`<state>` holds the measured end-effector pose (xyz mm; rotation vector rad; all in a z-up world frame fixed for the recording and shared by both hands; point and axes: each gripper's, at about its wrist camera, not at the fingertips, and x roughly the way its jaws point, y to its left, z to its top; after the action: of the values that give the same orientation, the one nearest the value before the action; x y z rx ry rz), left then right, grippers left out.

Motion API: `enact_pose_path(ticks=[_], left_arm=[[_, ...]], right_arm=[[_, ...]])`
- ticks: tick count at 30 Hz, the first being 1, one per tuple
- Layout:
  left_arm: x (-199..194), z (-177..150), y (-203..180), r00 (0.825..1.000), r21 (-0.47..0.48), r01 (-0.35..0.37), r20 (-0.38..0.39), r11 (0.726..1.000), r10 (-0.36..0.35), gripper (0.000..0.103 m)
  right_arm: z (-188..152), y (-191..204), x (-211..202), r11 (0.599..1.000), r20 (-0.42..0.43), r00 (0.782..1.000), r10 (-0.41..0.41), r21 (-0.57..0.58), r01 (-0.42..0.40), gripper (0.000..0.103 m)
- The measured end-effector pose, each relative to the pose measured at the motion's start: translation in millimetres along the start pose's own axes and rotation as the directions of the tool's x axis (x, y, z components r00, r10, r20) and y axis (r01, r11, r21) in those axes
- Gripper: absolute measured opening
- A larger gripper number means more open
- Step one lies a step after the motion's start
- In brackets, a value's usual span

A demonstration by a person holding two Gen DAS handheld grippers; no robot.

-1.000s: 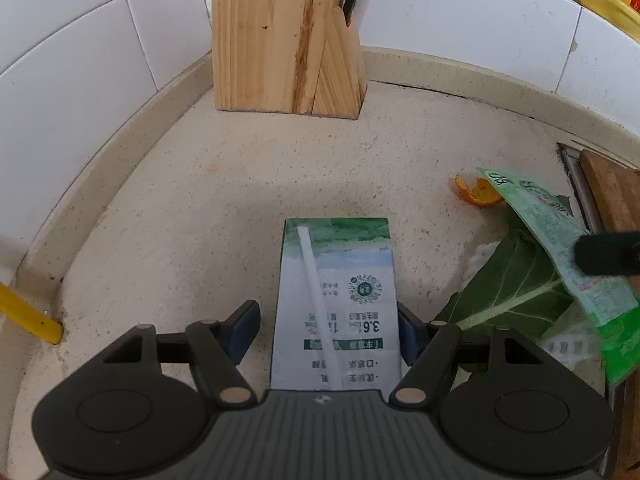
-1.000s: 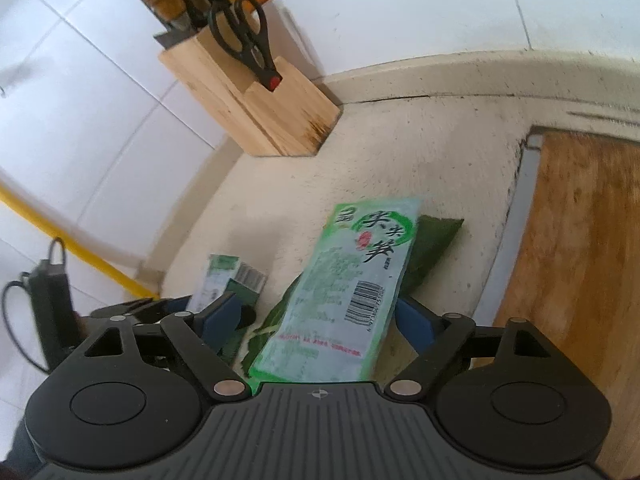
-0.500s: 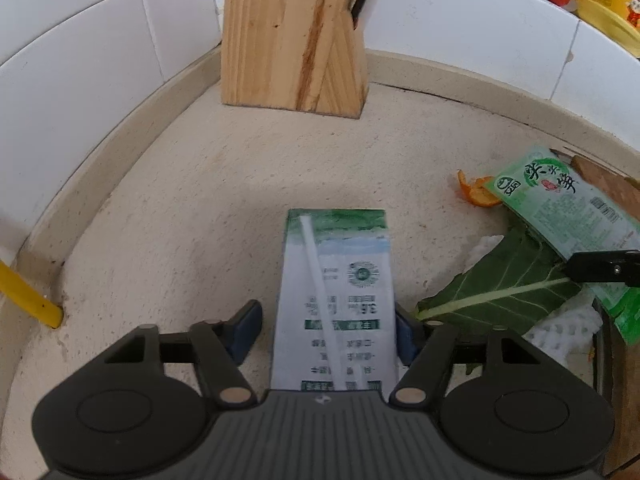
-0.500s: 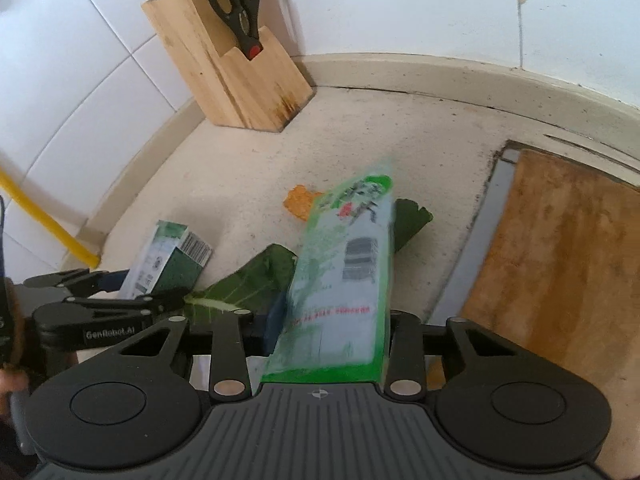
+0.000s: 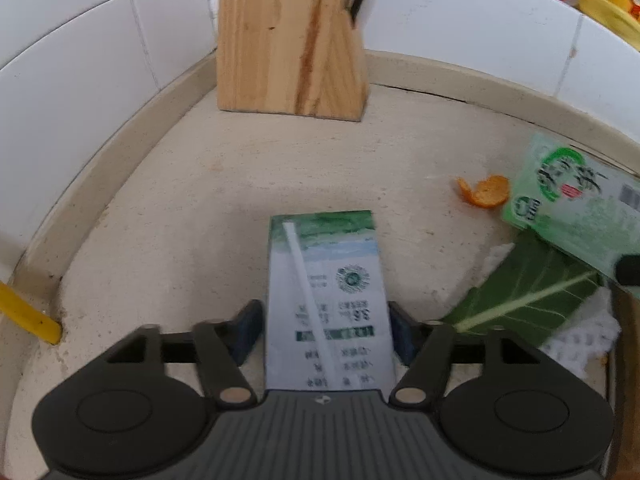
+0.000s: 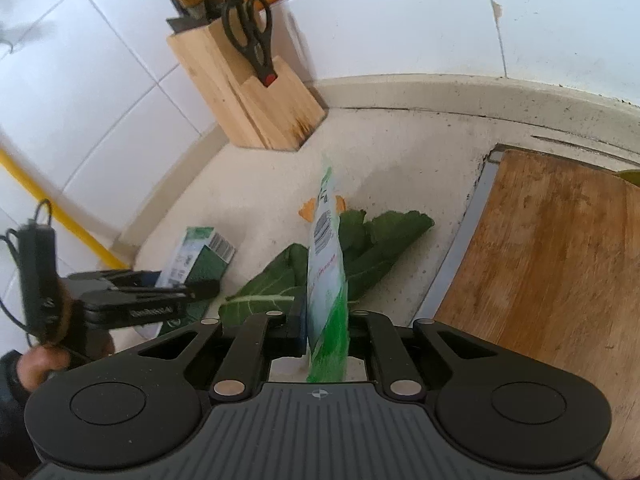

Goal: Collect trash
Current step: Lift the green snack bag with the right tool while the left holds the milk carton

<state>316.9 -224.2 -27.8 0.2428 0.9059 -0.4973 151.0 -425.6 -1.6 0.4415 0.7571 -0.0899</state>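
Note:
A green-and-white milk carton (image 5: 328,300) with a straw lies flat on the speckled counter. It sits between the fingers of my left gripper (image 5: 326,332), whose jaws are opening, the pads close beside its sides. The right wrist view shows the same carton (image 6: 196,252) under that gripper (image 6: 160,292). My right gripper (image 6: 326,332) is closing and pinches a green snack packet (image 6: 326,264), which stands edge-on and lifted off the counter. From the left wrist the packet (image 5: 576,204) hangs at the far right. Beneath it lie a green leaf (image 6: 376,244) and an orange peel (image 5: 486,192).
A wooden knife block (image 5: 288,40) with scissors (image 6: 250,36) stands against the tiled wall. A wooden cutting board (image 6: 552,248) fills the right side. White foam netting (image 5: 580,340) lies by the leaf. A yellow pipe (image 5: 28,316) runs along the left wall.
My right gripper has shut on the green packet, which went from lying flat to standing edge-on and lifted. The left gripper stays around the carton.

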Motion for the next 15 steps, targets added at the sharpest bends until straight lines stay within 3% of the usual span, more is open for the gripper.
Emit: enact_pose_path(ticks=[4,6,8,9,11,15], left_arm=[[2.8,0.2,7.4,1.000,-0.028,0.016,0.004,0.999,-0.016,0.072],[3.5,-0.3,7.7,1.000,-0.026,0.013,0.007,1.000,-0.012,0.072],[2.3,-1.3,8.9,1.000,-0.038,0.015,0.021,0.999,-0.014,0.062],[0.9,-1.6,9.1,0.999,-0.043,0.020,0.026,0.999,-0.019,0.050],[-2.7,-2.6,8.7,1.000,-0.042,0.013,0.023,0.999,-0.012,0.047],[-6.2,-5.4,10.2,1.000,-0.058,0.001,0.026,0.998,0.001,0.047]], right_arm=[[-0.4,-6.1,1.9,1.000,-0.003,1.000,0.010,0.025,-0.009,0.013],[0.2,-7.7,6.0,1.000,-0.014,1.000,0.017,0.022,-0.016,0.027],[0.9,-12.2,9.0,0.998,-0.013,0.999,0.038,0.053,-0.037,0.035],[1.3,-12.9,10.2,0.998,-0.013,0.999,0.042,0.055,-0.042,0.037],[2.1,-14.9,10.8,0.997,-0.003,0.999,0.036,0.062,-0.036,0.037],[0.2,-16.8,10.9,0.996,-0.008,0.999,0.047,0.074,-0.047,0.015]])
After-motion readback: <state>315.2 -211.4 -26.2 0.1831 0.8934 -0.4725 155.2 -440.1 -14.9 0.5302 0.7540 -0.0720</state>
